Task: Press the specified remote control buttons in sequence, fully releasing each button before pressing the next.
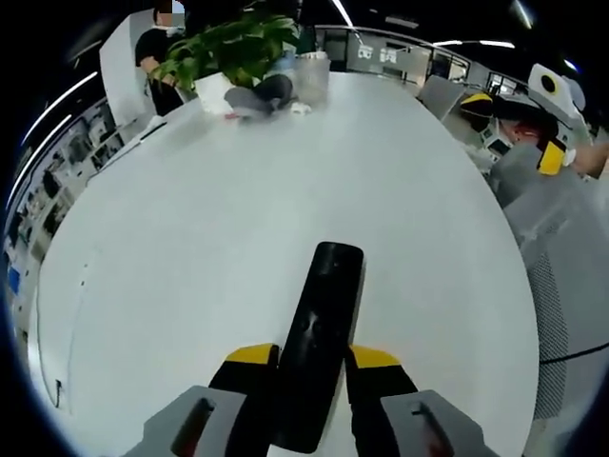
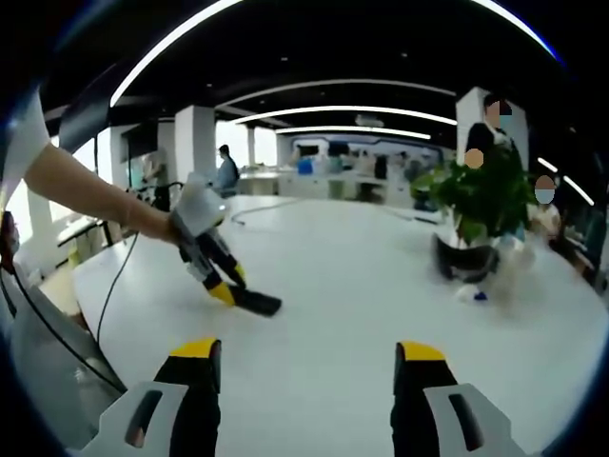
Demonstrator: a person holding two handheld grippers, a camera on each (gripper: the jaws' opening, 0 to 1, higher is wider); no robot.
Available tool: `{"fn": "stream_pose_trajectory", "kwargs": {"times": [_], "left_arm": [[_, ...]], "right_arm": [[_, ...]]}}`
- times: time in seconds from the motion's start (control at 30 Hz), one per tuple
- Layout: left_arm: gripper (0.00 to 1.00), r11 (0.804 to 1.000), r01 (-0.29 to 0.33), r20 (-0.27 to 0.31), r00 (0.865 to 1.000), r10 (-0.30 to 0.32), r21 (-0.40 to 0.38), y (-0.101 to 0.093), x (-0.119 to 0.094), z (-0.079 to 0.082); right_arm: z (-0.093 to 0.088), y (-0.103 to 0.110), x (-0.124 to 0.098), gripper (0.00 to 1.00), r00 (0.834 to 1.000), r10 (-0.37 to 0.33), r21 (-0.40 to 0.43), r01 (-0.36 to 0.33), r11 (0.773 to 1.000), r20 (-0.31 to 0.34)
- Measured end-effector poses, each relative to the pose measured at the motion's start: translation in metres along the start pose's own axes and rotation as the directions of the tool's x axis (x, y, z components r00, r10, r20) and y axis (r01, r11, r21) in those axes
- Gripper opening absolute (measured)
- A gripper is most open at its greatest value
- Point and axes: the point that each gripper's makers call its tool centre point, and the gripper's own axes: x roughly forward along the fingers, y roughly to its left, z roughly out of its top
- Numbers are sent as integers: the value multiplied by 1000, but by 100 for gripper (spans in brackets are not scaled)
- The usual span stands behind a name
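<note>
A long black remote control (image 1: 319,338) sticks out forward between the yellow-tipped fingers of my left gripper (image 1: 314,360), which is shut on its near end above the white table (image 1: 238,219). In the right gripper view the same left gripper (image 2: 228,288) shows at the left, held by a person's hand, with the remote (image 2: 255,302) pointing down to the table (image 2: 362,286). My right gripper (image 2: 309,354) stands open over the table, nothing between its jaws, well apart from the remote.
A potted green plant (image 1: 233,52) with a dark object and a clear container beside it stands at the table's far end; the plant (image 2: 481,205) is at the right in the right gripper view. People stand behind it. A cable (image 2: 114,286) trails off the table's left edge.
</note>
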Motion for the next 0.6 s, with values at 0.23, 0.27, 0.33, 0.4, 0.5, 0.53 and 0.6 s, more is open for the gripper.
{"fn": "stream_pose_trajectory", "kwargs": {"times": [0.23, 0.27, 0.33, 0.4, 0.5, 0.53, 0.6], "left_arm": [[26, 1000, 11, -8, 1000, -11, 25, -2, 0, -1], [26, 1000, 14, -9, 1000, -14, 27, -2, -1, -1], [25, 999, 22, -13, 1000, -21, 37, -3, -1, -1], [25, 999, 28, -17, 999, -27, 46, -3, -1, -2], [25, 998, 33, -25, 999, -32, 53, -4, -1, -2], [25, 998, 34, -27, 999, -33, 54, -4, -1, -3], [25, 998, 37, -34, 999, -35, 53, -4, -1, -3]], "right_arm": [[0, 0, 0, 72, 1000, -1, 0, 1, 1000, 0], [0, 0, 0, 72, 1000, -1, 1, 1, 1000, 1], [0, 0, 0, 72, 1000, 0, 1, 0, 1000, 1], [0, 0, 0, 72, 1000, 1, 0, -1, 1000, -1], [0, 0, 0, 72, 1000, 2, 0, -2, 1000, -1], [0, 0, 0, 72, 1000, 1, 1, -1, 1000, 0], [0, 0, 0, 72, 1000, 2, 0, -2, 1000, 0]]}}
